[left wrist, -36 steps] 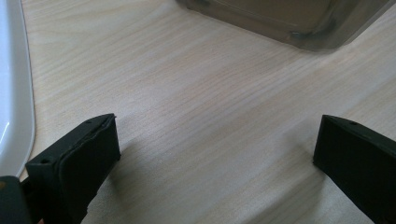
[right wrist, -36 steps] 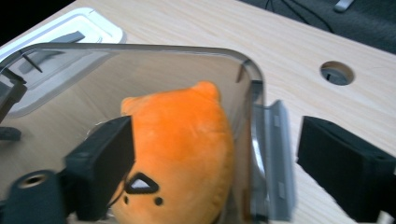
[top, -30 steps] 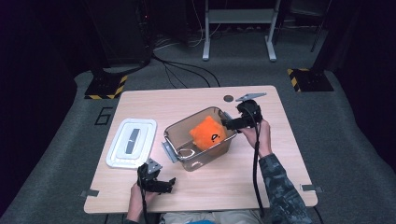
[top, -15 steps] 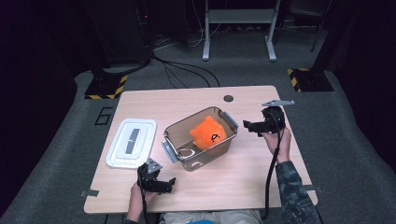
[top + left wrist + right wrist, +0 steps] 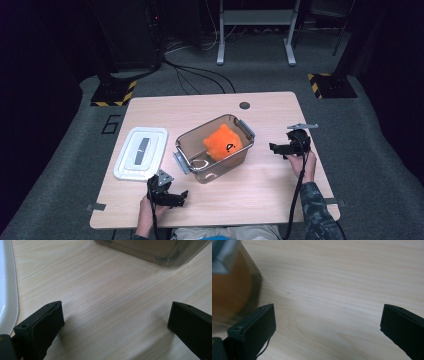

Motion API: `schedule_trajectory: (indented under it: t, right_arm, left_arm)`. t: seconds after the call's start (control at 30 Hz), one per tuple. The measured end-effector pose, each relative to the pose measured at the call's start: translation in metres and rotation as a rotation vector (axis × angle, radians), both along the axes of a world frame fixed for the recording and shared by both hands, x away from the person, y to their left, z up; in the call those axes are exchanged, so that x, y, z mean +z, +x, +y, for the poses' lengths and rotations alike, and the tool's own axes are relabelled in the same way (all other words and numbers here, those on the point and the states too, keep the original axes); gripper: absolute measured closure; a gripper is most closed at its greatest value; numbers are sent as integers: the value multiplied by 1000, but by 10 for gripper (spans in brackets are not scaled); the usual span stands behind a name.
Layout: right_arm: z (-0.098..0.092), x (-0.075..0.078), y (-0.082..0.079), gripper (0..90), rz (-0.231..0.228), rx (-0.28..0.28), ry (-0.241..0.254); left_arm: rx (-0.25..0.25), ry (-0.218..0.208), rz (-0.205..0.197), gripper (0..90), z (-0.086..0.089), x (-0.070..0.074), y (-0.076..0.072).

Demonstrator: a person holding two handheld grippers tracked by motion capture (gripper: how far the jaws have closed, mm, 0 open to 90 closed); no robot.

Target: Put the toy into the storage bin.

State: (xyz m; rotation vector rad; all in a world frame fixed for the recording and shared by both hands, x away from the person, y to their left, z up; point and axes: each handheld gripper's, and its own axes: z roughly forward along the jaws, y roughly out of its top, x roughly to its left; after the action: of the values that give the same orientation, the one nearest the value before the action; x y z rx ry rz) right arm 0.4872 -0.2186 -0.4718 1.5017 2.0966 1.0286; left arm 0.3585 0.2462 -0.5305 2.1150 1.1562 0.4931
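Both my grippers (image 5: 276, 148) (image 5: 178, 198) are spread wide, empty. The bin (image 5: 214, 148) sits between them — a careless reach could knock it, spilling the orange toy (image 5: 222, 142).

Both grippers are chunky black plastic things. The left gripper (image 5: 169, 196) has a grey three-cornered plate on top, and the right gripper (image 5: 290, 147) has a thin grey plate too. Their jaws are flat black blocks, each with a small screw hole. A black cable trails from each. The right sleeve (image 5: 315, 210) is camo-patterned.
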Motion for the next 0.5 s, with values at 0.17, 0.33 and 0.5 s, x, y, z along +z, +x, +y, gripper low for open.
schedule_trajectory:
  t: [0.17,0.33,0.5]
  right_arm:
    - [-2,-23,1,0,18,-6,-9]
    - [1,-38,0,0,17,-4,-42]
    - [4,-44,0,0,20,1,-61]
  left_arm:
    - [0,0,0,1,0,0,0]
    - [0,0,1,1,0,0,0]
    - [3,-4,-2,1,-1,0,1]
